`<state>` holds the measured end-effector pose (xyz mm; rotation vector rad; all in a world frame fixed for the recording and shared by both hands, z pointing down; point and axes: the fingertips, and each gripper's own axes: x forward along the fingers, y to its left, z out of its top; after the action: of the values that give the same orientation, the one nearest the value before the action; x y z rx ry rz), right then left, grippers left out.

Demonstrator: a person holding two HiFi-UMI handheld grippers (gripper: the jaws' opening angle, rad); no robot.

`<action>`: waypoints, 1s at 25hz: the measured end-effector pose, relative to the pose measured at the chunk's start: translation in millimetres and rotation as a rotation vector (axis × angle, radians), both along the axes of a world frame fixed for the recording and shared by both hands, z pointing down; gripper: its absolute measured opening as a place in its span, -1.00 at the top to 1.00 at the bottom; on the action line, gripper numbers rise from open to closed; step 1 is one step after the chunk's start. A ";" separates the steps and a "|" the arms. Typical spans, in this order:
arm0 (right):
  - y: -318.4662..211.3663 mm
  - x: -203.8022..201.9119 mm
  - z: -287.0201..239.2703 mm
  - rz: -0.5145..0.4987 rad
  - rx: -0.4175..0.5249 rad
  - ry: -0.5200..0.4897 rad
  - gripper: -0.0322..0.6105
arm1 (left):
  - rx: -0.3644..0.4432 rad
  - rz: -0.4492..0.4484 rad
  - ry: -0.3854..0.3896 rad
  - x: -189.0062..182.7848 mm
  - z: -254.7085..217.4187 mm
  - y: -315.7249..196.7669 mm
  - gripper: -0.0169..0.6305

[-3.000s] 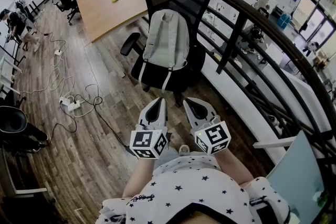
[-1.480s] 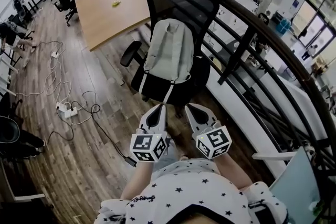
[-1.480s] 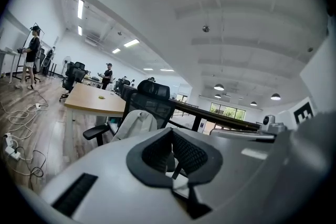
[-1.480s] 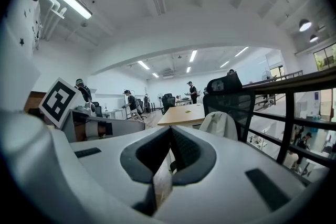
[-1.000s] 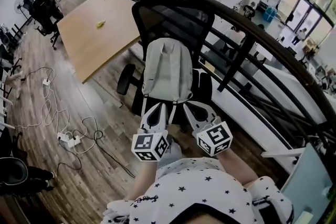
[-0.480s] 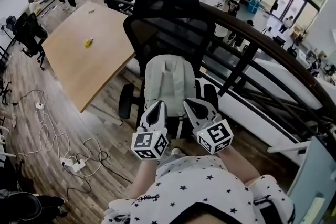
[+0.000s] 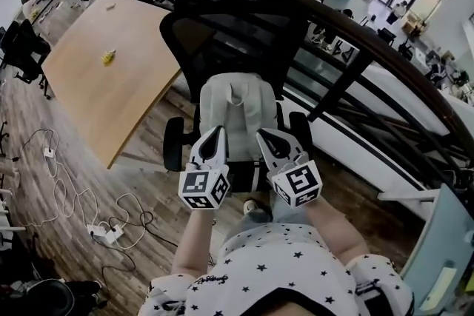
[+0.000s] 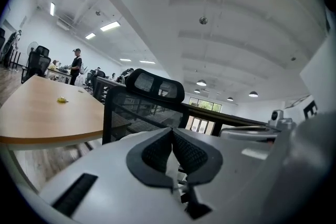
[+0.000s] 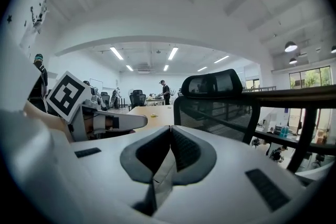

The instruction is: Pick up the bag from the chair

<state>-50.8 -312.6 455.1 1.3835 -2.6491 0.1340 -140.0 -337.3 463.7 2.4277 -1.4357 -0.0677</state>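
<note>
- Wood floor (image 7: 141, 177); bag (image 7: 237, 115) rests on chair (image 7: 229, 18), just beyond the grippers.
- Left gripper (image 7: 216, 134), right gripper (image 7: 264, 137): fingers clenched, empty.
- Approach step, likely; next, release fingers around the bag's handle (image 7: 237, 94).

Bag (image 7: 237, 109): pale grey backpack, upright on the seat of the chair (image 7: 231, 18), leaning against the mesh backrest. A small carry loop stands up at its top edge. It sits just beyond the tips of the left gripper (image 7: 218, 130) and the right gripper (image 7: 260, 134), centred between the two. Its lower part is hidden behind them (contact cannot be told).

Chair: black office chair with a mesh back and a separate headrest. One armrest lies outboard of each gripper. Backrest and headrest rise straight ahead of both grippers, above the jaw tips in both gripper views.
</note>
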 end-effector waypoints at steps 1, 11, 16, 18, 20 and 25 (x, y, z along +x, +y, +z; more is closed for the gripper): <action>-8.7 2.8 4.5 0.006 -0.010 -0.002 0.91 | 0.001 -0.001 -0.009 2.6 2.3 -7.0 0.91; -92.9 10.6 78.2 -0.001 -0.098 0.096 0.90 | -0.027 -0.041 -0.117 11.2 64.0 -71.0 0.91; -123.0 9.8 111.7 -0.013 -0.108 0.171 0.68 | -0.082 -0.028 -0.193 13.9 105.3 -99.4 0.76; -130.6 8.8 125.9 -0.023 -0.112 0.204 0.68 | -0.088 -0.015 -0.232 15.1 119.5 -108.4 0.59; -137.1 7.8 138.5 -0.030 -0.112 0.236 0.66 | -0.094 -0.005 -0.279 15.6 132.8 -116.6 0.48; -150.6 9.0 158.8 -0.033 -0.111 0.333 0.65 | -0.103 0.007 -0.369 14.2 157.0 -131.9 0.42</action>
<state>-41.8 -463.2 613.9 1.2085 -2.3515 0.0412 -125.8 -469.2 620.7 2.4479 -1.5318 0.4669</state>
